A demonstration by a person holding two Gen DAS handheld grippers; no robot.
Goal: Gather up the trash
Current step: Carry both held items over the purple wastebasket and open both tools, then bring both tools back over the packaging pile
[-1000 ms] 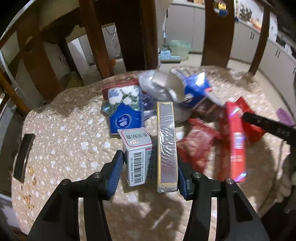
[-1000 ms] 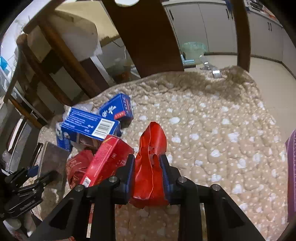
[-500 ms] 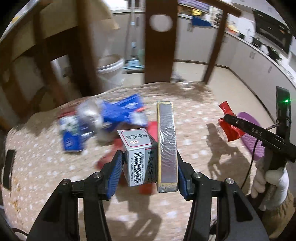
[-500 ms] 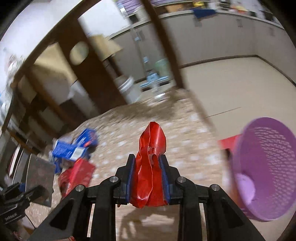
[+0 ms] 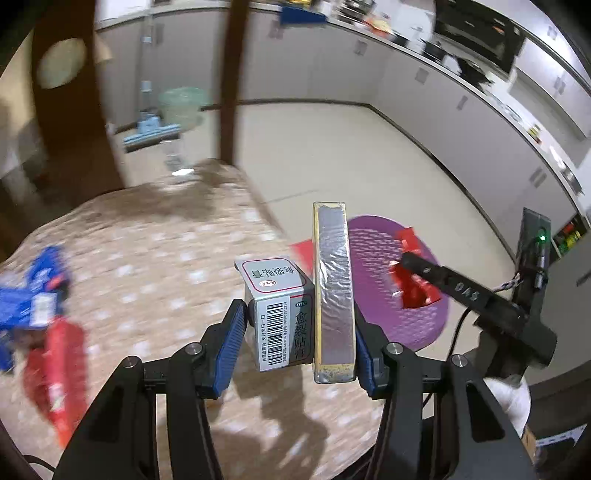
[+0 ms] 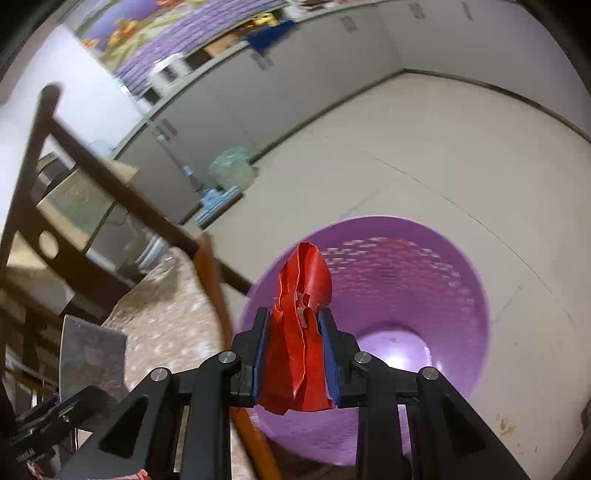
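Right wrist view now fills with the purple basket [image 6: 424, 273], where a second ago you faced the table. Your right gripper [image 6: 295, 354] pinches the red wrapper [image 6: 301, 332] above it; your left gripper [image 5: 297, 341] clamps two boxes [image 5: 299, 310], ready to drop.

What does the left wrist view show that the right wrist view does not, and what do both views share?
Only the left wrist view shows the left gripper clamping a small white box and a thin silver box side by side, plus blue boxes and a red packet left on the table.

Only the right wrist view shows the inside bottom of the purple basket and the flower picture on the wall.

Both show the basket, the red wrapper pinched in the right gripper, the patterned tablecloth, the silver box and the green bucket.
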